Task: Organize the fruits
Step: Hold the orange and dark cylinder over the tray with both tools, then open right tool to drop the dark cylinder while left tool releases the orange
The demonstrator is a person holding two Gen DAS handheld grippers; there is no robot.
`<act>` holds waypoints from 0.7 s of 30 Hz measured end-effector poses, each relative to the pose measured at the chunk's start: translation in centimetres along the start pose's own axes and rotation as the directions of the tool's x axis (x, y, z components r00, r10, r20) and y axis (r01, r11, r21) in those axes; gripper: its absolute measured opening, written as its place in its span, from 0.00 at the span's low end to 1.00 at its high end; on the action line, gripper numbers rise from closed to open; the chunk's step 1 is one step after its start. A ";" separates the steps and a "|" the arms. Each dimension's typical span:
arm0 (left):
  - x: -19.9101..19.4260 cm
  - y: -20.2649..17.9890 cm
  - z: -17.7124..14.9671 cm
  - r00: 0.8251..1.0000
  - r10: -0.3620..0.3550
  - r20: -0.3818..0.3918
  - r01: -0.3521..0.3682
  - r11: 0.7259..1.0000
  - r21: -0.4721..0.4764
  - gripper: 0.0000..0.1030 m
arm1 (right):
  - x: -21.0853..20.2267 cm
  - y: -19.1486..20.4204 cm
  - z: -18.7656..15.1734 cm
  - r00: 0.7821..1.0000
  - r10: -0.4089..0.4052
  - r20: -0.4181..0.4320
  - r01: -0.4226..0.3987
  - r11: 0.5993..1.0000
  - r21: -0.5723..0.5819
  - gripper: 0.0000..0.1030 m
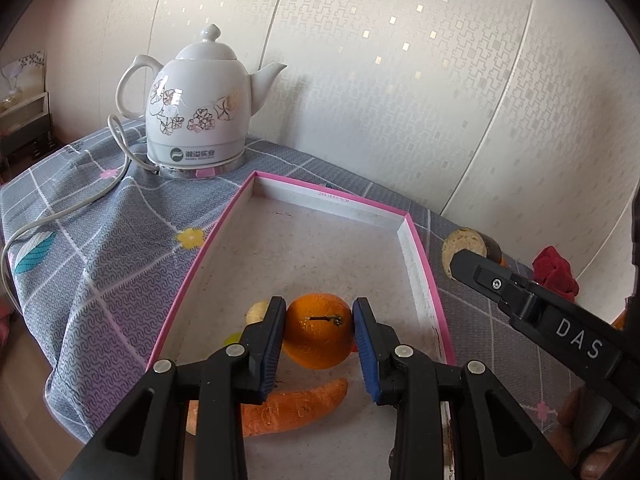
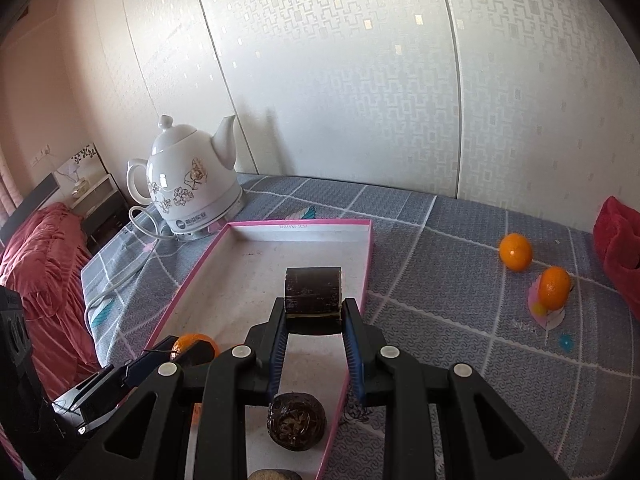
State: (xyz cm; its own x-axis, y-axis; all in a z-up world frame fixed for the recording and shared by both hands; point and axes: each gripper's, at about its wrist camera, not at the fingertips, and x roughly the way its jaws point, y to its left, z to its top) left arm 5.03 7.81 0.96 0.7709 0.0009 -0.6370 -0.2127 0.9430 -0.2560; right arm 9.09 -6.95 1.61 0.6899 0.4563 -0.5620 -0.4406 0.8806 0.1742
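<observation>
My left gripper (image 1: 319, 308) is shut on an orange (image 1: 319, 340) with a short dark stem, over the near end of a pink-rimmed box (image 1: 420, 264). Beneath it a carrot (image 1: 296, 404) lies in the box, and a pale round piece (image 1: 257, 312) peeks out behind the left finger. My right gripper (image 2: 315, 306) is shut on a short dark cylinder (image 2: 313, 290) with a pale cut end (image 1: 460, 246), held near the box's right wall (image 2: 366, 264). A dark wrinkled ball (image 2: 296, 420) sits in the box below it. Two more oranges (image 2: 516, 252) (image 2: 554, 288) rest on the grey cloth to the right.
A white flowered kettle (image 1: 196, 108) with its cord (image 1: 60, 216) stands at the back left of the cloth-covered table (image 2: 440, 280). A red cloth (image 2: 618, 248) lies at the far right by the wall. A bed with a red cover (image 2: 44, 264) is beyond the table's left edge.
</observation>
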 end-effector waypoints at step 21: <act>0.3 0.1 0.1 1.000 0.022 -0.016 -0.022 1.000 -0.006 0.34 | 1.0 1.6 -0.2 1.000 0.024 -0.018 -0.025 0.999 -0.032 0.26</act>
State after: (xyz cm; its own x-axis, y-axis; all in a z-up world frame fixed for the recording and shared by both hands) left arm 5.31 7.91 0.85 0.7563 0.0163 -0.6540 -0.2335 0.9406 -0.2466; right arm 8.99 -5.10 1.18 0.6684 0.4751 -0.5724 -0.4759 0.8645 0.1618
